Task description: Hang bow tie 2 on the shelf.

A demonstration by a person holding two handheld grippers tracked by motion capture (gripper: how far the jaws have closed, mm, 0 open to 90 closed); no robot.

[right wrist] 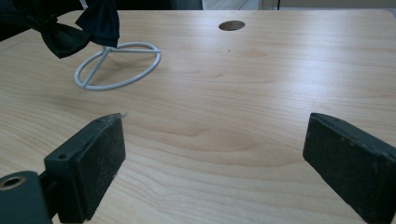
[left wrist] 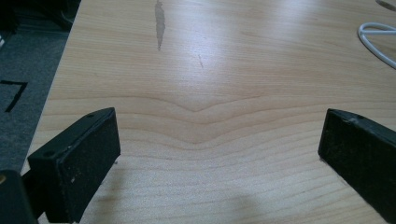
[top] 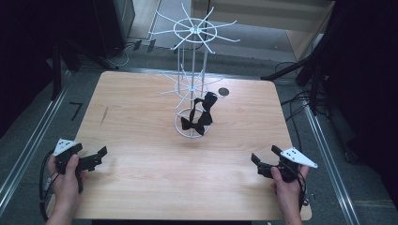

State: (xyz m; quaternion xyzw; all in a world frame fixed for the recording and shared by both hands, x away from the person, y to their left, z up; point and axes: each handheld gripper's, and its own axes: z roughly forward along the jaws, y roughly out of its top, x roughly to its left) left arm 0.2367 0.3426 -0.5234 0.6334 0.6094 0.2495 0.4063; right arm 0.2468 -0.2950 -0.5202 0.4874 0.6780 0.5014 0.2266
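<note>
High view: bow ties (top: 197, 119) on rack (top: 191, 84), well beyond both gaping claws.

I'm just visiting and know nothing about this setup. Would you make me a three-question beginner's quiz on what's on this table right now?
1. True or false: both bow ties hang on the white wire rack.
2. How do the jaws of the left gripper and the right gripper stand? A) both open with nothing between them B) both shut on a bow tie C) one open, one shut
3. Fill in: the round dark hole in the wooden table lies beside the rack on the side of the person's ____ hand.

Key: 1 true; 2 A; 3 right.
</note>
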